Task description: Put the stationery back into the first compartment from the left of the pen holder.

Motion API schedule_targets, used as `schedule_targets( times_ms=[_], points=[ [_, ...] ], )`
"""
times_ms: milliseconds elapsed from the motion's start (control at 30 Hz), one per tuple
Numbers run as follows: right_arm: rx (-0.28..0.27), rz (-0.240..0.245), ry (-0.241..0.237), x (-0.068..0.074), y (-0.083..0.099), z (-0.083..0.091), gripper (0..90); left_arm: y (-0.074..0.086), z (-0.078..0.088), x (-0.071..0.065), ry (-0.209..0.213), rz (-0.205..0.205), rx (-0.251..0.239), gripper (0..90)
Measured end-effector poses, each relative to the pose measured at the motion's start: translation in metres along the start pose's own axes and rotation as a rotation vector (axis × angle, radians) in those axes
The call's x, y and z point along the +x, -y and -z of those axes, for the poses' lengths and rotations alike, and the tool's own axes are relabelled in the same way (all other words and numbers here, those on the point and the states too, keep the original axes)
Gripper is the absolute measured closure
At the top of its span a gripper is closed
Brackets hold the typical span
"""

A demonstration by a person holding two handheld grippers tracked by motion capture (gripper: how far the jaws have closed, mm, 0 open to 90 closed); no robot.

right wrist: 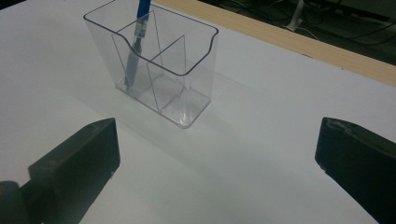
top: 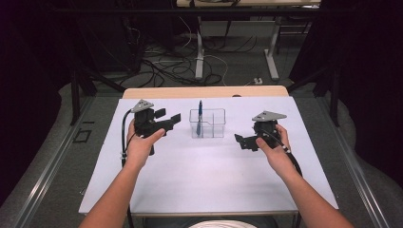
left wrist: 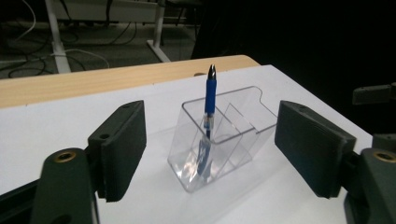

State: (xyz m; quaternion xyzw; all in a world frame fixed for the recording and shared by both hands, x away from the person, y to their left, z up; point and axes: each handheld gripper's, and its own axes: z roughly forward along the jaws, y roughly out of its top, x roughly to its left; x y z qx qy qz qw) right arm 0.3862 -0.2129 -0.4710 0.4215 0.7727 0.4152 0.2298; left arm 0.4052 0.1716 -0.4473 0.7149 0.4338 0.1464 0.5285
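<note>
A clear plastic holder (top: 212, 124) with inner dividers stands at the middle back of the white table top (top: 204, 171). A blue pen (top: 200, 111) stands upright in its left compartment, tip up. My left gripper (top: 170, 119) is held above the table just left of the holder, open, with nothing between its pads (left wrist: 122, 149); the holder (left wrist: 243, 135) and pen (left wrist: 210, 93) lie ahead, apart from them. My right gripper (top: 242, 140) hovers to the holder's right, open and empty. Past its pads (right wrist: 88, 144), the holder (right wrist: 187, 70) and pen (right wrist: 142, 14) stand some way off.
A strip of bare wood (top: 204, 91) runs along the table's far edge. Beyond it the floor holds tangled cables (top: 166, 66) and the white legs of another table (top: 199, 57). Dark curtains hang on both sides.
</note>
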Motion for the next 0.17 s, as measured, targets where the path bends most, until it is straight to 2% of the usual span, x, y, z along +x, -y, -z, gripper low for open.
schedule_targets(
  times_ms=[167],
  points=[
    [-0.007, -0.043, -0.003, -0.008, 0.004, 0.005, 0.0, 0.009, 0.013, 0.002, -0.021, -0.011, -0.008, 14.0]
  ],
)
